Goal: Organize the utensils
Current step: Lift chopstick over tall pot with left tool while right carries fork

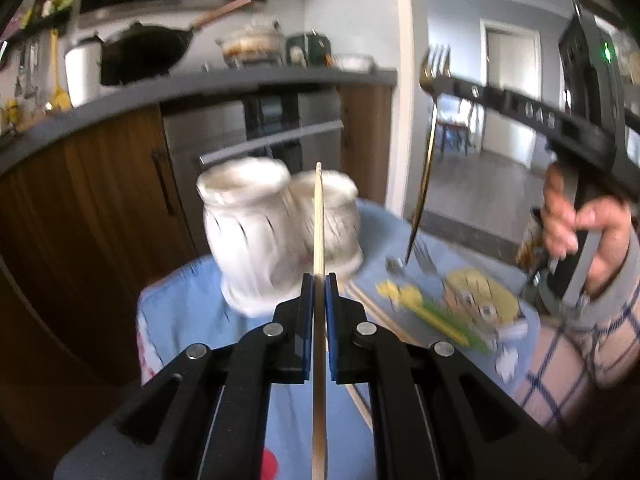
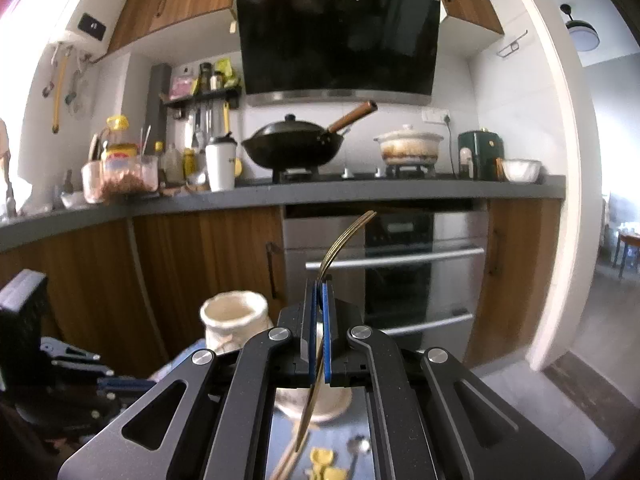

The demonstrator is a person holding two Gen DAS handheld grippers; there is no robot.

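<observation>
Left tongs (image 1: 319, 280) clamp a chopstick (image 1: 318, 216) before two white jars (image 1: 248, 236), right tongs (image 2: 319, 284) clamp a gold fork (image 2: 340, 240) above them; either thin utensil could pivot and miss its jar

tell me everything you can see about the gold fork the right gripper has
The gold fork is slim, shiny, brass-coloured metal with curved tines. The right gripper is shut on its neck between blue pads, tines up and handle hanging down. In the left wrist view it hangs in the air over the blue tablecloth, its dark handle tip above a silver fork, right of the two white jars.
</observation>
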